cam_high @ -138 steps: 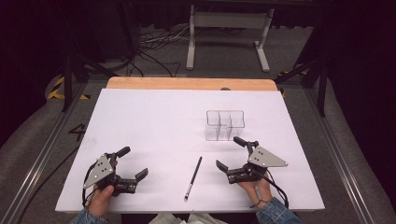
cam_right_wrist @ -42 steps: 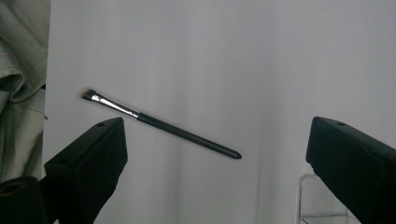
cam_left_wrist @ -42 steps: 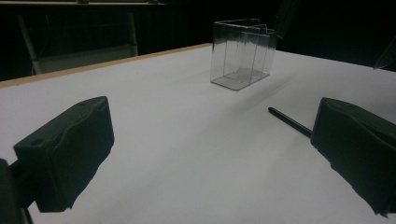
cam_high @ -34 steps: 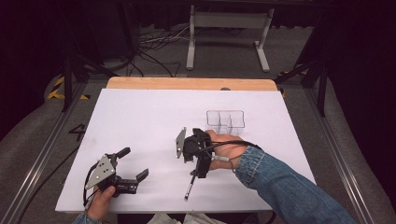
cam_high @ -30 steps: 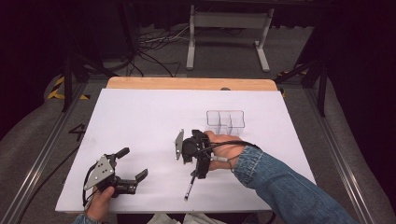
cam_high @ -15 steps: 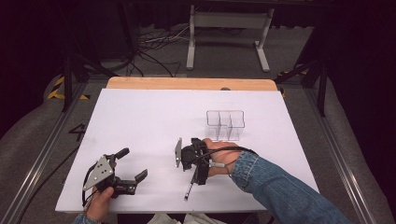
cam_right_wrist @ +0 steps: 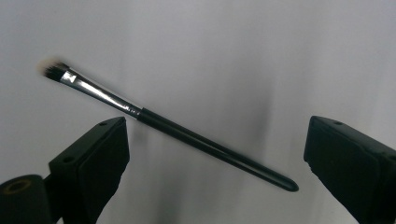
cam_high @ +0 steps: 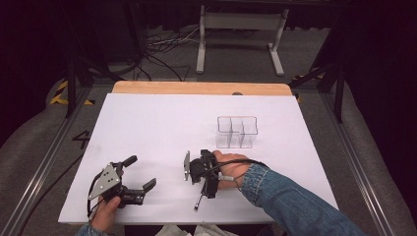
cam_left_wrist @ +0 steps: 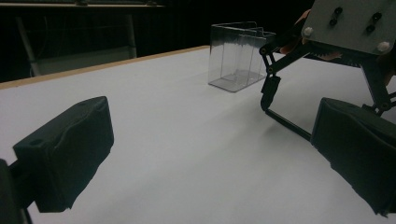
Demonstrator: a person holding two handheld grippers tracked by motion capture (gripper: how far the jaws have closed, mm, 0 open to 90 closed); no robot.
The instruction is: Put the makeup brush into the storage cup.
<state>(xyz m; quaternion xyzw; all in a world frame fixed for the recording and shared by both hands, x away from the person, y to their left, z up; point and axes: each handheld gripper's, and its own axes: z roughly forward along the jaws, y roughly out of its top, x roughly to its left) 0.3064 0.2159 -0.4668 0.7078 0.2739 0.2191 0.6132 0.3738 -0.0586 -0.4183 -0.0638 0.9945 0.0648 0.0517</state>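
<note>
Brush (cam_right_wrist: 168, 126) lies unobstructed between right gripper's (cam_right_wrist: 215, 168) wide-open fingers, clear organizer (cam_high: 237, 132) nearby.

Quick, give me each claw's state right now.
Left claw: open, holding nothing, resting on the table.
Right claw: open, jaws either side of the makeup brush, not gripping it.

Brush (cam_right_wrist: 168, 126) flat on the table (cam_high: 147, 123), between the right gripper (cam_right_wrist: 215, 168) fingers; organizer (cam_high: 237, 132) behind, left gripper (cam_high: 132, 189) leftward.
</note>
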